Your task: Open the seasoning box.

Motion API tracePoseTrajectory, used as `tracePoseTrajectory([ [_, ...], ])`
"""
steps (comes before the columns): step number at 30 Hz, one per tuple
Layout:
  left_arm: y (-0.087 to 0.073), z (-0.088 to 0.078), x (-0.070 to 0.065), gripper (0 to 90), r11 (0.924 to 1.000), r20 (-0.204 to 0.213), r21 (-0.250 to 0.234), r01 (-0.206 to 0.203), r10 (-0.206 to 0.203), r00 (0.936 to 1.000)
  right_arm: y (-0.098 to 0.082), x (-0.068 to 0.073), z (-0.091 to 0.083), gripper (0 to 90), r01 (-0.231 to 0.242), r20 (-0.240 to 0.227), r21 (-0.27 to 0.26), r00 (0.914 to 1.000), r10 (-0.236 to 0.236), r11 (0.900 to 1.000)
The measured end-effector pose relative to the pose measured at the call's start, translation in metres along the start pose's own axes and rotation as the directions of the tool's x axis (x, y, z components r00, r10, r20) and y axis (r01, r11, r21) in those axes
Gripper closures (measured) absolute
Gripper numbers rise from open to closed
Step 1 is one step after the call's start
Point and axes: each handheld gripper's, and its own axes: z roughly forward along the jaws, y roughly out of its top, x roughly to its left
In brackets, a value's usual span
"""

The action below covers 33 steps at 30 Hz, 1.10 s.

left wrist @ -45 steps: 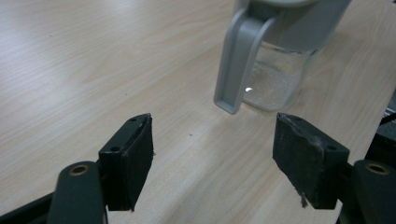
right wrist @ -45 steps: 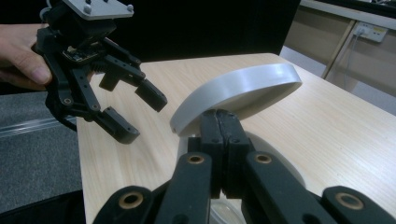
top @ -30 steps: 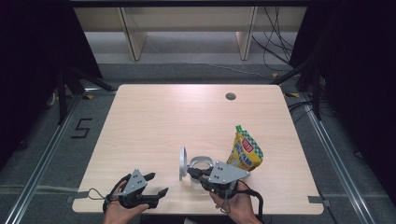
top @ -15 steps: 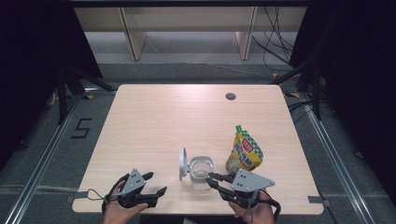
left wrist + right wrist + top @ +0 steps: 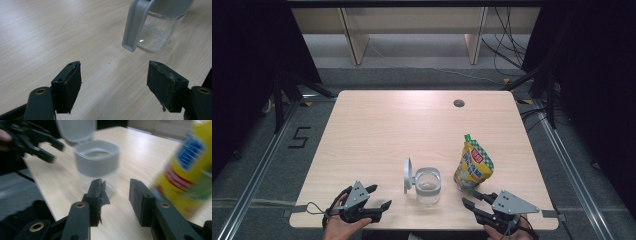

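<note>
While the left gripper (image 5: 374, 200) rests at the near edge, jaws wide and empty, the right gripper (image 5: 470, 199) sits just short of the yellow pouch (image 5: 473, 165). Its jaws have just been opening, partway apart, nothing between them. Pouch stands upright, slightly ahead of these jaws; open-lidded jar (image 5: 428, 186) stands just to its left. Right hand is nearer. Bare table (image 5: 402, 125) lies beyond; near edge is close.

light wooden table (image 5: 377, 130) on grey carpet floor (image 5: 257, 150), pale shelving (image 5: 412, 30) behind, black curtains (image 5: 242, 50) either side.
</note>
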Motion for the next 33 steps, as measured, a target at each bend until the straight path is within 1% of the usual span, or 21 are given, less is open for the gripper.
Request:
tracePoseTrajectory([
  [4,-0.001,0.001,0.0,27.4,1.0,0.001,0.0,-0.003,0.003,1.0,-0.004,-0.007,-0.004,60.7,-0.023,0.04,0.021,0.9989,0.022,1.0],
  [5,-0.001,0.001,-0.001,27.5,0.9998,-0.002,0.004,0.02,-0.02,0.9998,-0.006,-0.011,-0.005,59.1,-0.033,0.075,0.03,0.9967,0.031,0.999],
  [6,-0.001,0.001,-0.001,27.4,0.9998,-0.002,0.004,0.02,-0.02,0.9998,-0.006,-0.011,-0.005,59.1,-0.033,0.075,0.03,0.9967,0.031,0.999],
  [7,-0.001,0.001,-0.001,27.5,0.9998,0.0,0.005,0.017,-0.017,0.9999,-0.008,-0.014,-0.008,56.3,-0.086,0.087,0.05,0.9929,0.081,0.995],
  [10,-0.002,0.002,-0.001,27.5,0.9998,0.002,0.0,0.02,-0.02,0.9998,-0.012,-0.02,-0.009,53.0,-0.114,0.123,0.053,0.9866,0.107,0.992],
  [14,-0.002,0.003,-0.003,27.5,0.9993,0.002,-0.01,0.037,-0.037,0.9993,-0.014,-0.026,-0.007,46.4,-0.132,0.143,0.067,0.9823,0.122,0.989],
  [16,-0.002,0.003,-0.001,27.5,1.0,-0.007,0.007,0.005,-0.005,1.0,-0.015,-0.028,-0.005,42.2,-0.113,0.165,0.073,0.9812,0.099,0.991],
  [17,-0.003,0.005,-0.003,27.5,0.9989,-0.003,-0.008,0.047,-0.047,0.9989,-0.014,-0.029,-0.004,39.9,-0.101,0.174,0.081,0.9811,0.086,0.992],
  [18,-0.003,0.004,-0.002,27.5,0.9997,-0.003,-0.003,0.026,-0.026,0.9997,-0.014,-0.029,-0.003,38.3,-0.11,0.188,0.081,0.9778,0.093,0.991],
  [19,-0.004,0.003,-0.002,27.6,0.9993,-0.005,0.003,0.038,-0.038,0.9993,-0.015,-0.032,-0.001,37.3,-0.107,0.174,0.075,0.9804,0.092,0.991],
  [22,-0.004,0.002,-0.003,27.8,0.9995,-0.006,0.003,0.032,-0.032,0.9995,-0.015,-0.036,0.006,31.7,-0.098,0.189,0.084,0.9787,0.081,0.992],
  [23,-0.005,0.0,-0.001,27.8,0.9995,-0.016,0.014,0.027,-0.027,0.9995,-0.015,-0.038,0.01,30.2,-0.112,0.165,0.081,0.9814,0.098,0.99],
  [24,-0.005,0.0,-0.001,27.9,0.9995,-0.016,0.014,0.027,-0.027,0.9995,-0.015,-0.038,0.01,30.2,-0.112,0.165,0.081,0.9814,0.098,0.99],
  [25,-0.005,0.0,-0.002,27.9,0.9994,-0.009,-0.007,0.034,-0.034,0.9994,-0.016,-0.037,0.019,23.1,-0.111,0.173,0.089,0.9804,0.095,0.99],
  [27,-0.005,-0.001,0.0,27.9,0.9997,-0.021,0.009,0.022,-0.022,0.9995,-0.017,-0.034,0.023,20.6,-0.095,0.169,0.103,0.9826,0.076,0.99],
  [28,-0.006,0.001,-0.001,27.9,0.9993,-0.012,0.0,0.037,-0.037,0.9992,-0.017,-0.03,0.024,18.8,-0.115,0.177,0.116,0.9798,0.094,0.987],
  [29,-0.006,0.002,-0.003,27.9,0.9978,-0.011,-0.005,0.066,-0.066,0.9978,-0.018,-0.031,0.027,18.2,-0.079,0.175,0.108,0.9827,0.059,0.991],
  [30,-0.006,0.001,-0.002,27.9,0.9986,-0.012,0.011,0.051,-0.051,0.9986,-0.018,-0.029,0.026,18.9,-0.111,0.182,0.119,0.9794,0.088,0.987],
  [31,-0.005,0.001,-0.001,28.0,0.9987,-0.015,0.023,0.045,-0.044,0.9989,-0.019,-0.032,0.028,20.3,-0.095,0.18,0.109,0.9808,0.075,0.989],
  [32,-0.005,0.001,-0.001,27.9,0.9987,-0.015,0.023,0.045,-0.044,0.9989,-0.019,-0.031,0.027,21.1,-0.124,0.19,0.112,0.9766,0.101,0.986],
  [33,-0.005,0.002,-0.001,28.0,0.999,-0.017,0.021,0.04,-0.039,0.9991,-0.021,-0.036,0.028,20.4,-0.114,0.189,0.1,0.9775,0.094,0.988],
])
